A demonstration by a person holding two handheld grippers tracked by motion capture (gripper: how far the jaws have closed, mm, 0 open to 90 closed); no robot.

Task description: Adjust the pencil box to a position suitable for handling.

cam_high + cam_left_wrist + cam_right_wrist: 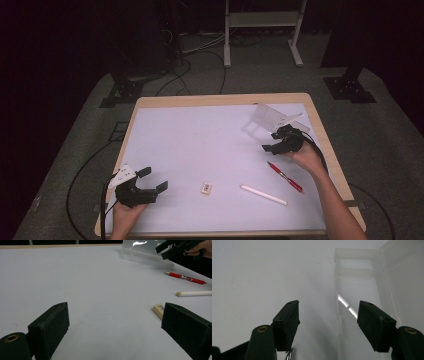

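A clear plastic case (pixel 267 120) lies open at the table's far right. My right gripper (pixel 270 141) hovers at its near edge, jaws open; in the right gripper view (pixel 328 320) the case's long side wall (pixel 338 290) runs up between the pads, untouched. A red pen (pixel 285 177), a white stick (pixel 264 195) and a small eraser (pixel 206 188) lie on the white sheet near the front. My left gripper (pixel 154 179) rests open at the front left with nothing in it. In the left gripper view (pixel 115 325) the eraser (pixel 158 310) lies just beyond the right-hand pad.
A white sheet (pixel 200 145) covers the wooden table (pixel 220 99). In the left gripper view the red pen (pixel 185 278) and white stick (pixel 195 293) lie to the right, below the case (pixel 145 255) and the right gripper (pixel 161 253). Cables and stand feet surround the table.
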